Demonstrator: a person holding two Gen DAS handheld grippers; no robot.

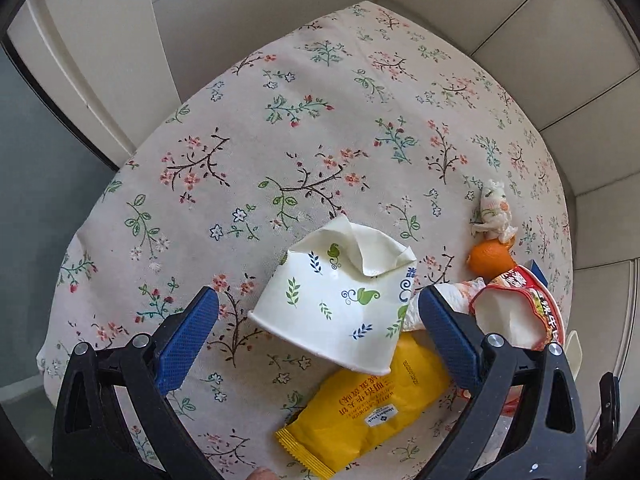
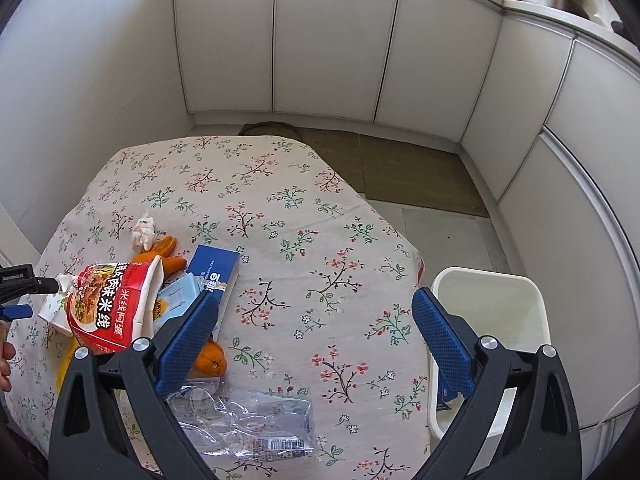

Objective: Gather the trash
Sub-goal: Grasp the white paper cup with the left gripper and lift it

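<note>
A table under a floral tablecloth carries the trash, which is gathered along its left edge in the right wrist view; a white bin stands on the floor just beside the table's right edge, with a small blue-and-white scrap on its bottom; white cabinets line the wall beyond. The left gripper is released, jaws spread wide around a crushed white paper cup printed with leaves, which lies on its side between the blue pads without either touching it; the cup's rim overlaps a yellow snack wrapper nearer the camera. The right gripper is also released, holding nothing, hovering over bare cloth towards the table's right edge. A torn red noodle tub lies by the left edge, touching a blue carton; a crumpled clear plastic bottle lies at the near edge; orange peel sits just beside the right gripper's left pad, more peel beyond the tub; a crumpled tissue touches it.
</note>
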